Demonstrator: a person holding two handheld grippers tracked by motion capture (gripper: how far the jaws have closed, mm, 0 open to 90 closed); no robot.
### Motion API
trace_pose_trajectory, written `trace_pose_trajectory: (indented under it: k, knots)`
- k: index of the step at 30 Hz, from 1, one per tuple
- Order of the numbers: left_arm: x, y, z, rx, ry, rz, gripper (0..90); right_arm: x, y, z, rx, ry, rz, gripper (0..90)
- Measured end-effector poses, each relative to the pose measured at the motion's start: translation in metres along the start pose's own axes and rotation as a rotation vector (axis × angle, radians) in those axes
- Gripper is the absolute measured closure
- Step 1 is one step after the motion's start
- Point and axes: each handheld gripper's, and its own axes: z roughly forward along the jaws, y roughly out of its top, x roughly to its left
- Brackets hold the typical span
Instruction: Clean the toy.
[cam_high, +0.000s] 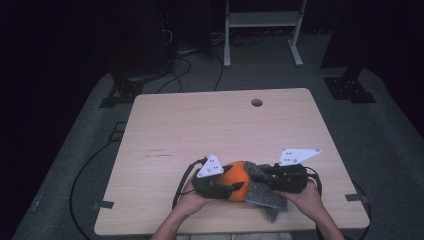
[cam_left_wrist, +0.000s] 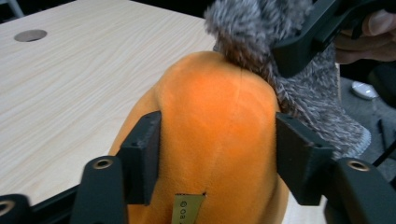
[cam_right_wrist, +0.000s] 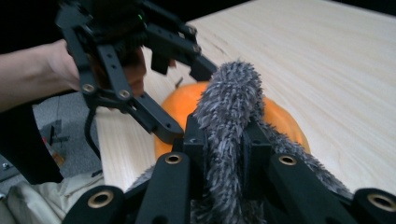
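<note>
A round orange plush toy rests near the table's front edge. My left gripper comes at it from the left, and its jaws press on both flanks of the orange plush toy. A fuzzy grey cloth lies draped over the toy's right side and onto the table. My right gripper reaches in from the right. Its jaws pinch an upright fold of the grey cloth right over the toy. In the left gripper view the grey cloth hangs behind the toy.
The light wooden table has a round cable hole near its far edge. Cables trail from both grippers over the front edge. On the grey floor behind stand black stand bases and a white frame.
</note>
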Motion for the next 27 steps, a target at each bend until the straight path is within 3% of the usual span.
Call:
trace_pose_trajectory:
  k: [2, 6, 9, 12, 15, 18, 20, 23, 27]
  knots:
    - [0.002, -0.004, 0.001, -0.034, 0.015, 0.014, 28.8, -0.007, -0.005, 0.002, 0.016, -0.009, 0.027, 75.8]
    - [0.003, -0.006, 0.005, -0.008, 0.004, 0.025, 20.1, -0.014, -0.012, 0.000, 0.034, -0.037, 0.043, 75.8]
    - [0.005, -0.007, 0.005, 0.004, -0.002, 0.019, 22.3, -0.021, -0.016, -0.003, 0.043, -0.056, 0.065, 75.8]
    - [0.002, -0.007, 0.006, 0.014, 0.015, 0.045, 32.1, -0.021, -0.012, -0.007, 0.038, -0.056, 0.079, 75.7]
    - [-0.004, -0.001, 0.005, 0.005, 0.013, 0.052, 38.2, -0.004, 0.002, -0.010, -0.011, -0.023, 0.029, 75.7]
    - [-0.005, 0.003, 0.000, -0.005, -0.015, 0.049, 40.0, 0.009, 0.009, -0.001, 0.009, -0.018, -0.029, 75.7]
    - [-0.002, 0.001, -0.003, -0.003, -0.027, 0.039, 40.2, 0.005, 0.004, 0.006, 0.035, -0.024, -0.024, 75.9]
    - [0.000, -0.001, 0.001, 0.014, -0.028, 0.030, 34.0, -0.009, -0.007, 0.008, 0.049, -0.010, 0.032, 76.2]
    - [-0.003, -0.002, 0.006, 0.024, -0.002, 0.041, 34.4, -0.014, -0.009, -0.003, 0.062, -0.077, 0.040, 75.8]
